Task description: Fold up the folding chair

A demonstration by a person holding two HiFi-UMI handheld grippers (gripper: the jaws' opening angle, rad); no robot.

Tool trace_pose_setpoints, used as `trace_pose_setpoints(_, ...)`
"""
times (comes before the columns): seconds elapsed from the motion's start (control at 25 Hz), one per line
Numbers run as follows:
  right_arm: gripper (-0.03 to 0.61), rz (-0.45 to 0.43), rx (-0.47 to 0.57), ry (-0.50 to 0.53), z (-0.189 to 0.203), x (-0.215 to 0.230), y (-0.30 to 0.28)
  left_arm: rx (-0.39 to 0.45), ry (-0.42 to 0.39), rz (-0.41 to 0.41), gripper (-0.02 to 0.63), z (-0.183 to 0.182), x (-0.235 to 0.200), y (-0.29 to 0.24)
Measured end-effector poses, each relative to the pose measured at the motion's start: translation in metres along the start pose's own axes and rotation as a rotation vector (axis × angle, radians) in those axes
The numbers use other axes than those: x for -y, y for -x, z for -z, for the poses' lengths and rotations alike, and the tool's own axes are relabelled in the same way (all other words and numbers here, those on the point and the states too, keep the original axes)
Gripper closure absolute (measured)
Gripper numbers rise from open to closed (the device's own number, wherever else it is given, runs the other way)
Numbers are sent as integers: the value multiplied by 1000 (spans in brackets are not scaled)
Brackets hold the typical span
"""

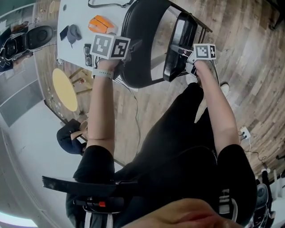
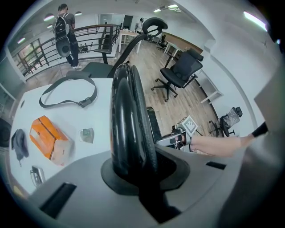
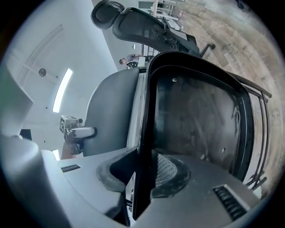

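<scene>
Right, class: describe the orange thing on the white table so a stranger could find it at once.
Start at the white table beside the black folding chair. Near a grey strap loop and a dark pouch lies the orange packet. It is the only brightly coloured thing there.

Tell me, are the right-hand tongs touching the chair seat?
Touching. The right gripper view shows the right tongs closed on the thin edge of the seat, with a pad pressing on each side.

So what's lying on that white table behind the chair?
An orange pack, a black strap, a small packet and a dark cloth lie on the table. The chair covers part of it, so anything there is hidden.
</scene>
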State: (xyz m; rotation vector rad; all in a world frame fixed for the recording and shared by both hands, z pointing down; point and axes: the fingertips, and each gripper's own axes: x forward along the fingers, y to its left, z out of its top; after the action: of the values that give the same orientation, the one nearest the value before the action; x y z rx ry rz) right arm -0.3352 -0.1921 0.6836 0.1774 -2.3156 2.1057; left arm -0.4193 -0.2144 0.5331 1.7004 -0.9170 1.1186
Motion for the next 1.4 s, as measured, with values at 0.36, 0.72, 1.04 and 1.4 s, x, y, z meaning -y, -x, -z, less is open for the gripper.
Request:
trace_pose_setpoints(0.36,492,42,0,3,-3,3,-25,-9,-19,-26,555,-4,5,1)
trace_pose_setpoints(0.72,403,201,-46,205,-4,6,-17,101,-15,-98,489,-12,-2,17)
trace_pose_setpoints(1.04,390,348,105,487,-50,-56,46,282,-44,-183,422,-24,-7,59)
trace_pose_setpoints(1.4,391,339,94,656,-41,-154,89,553,1,-219,423,-46,7,145)
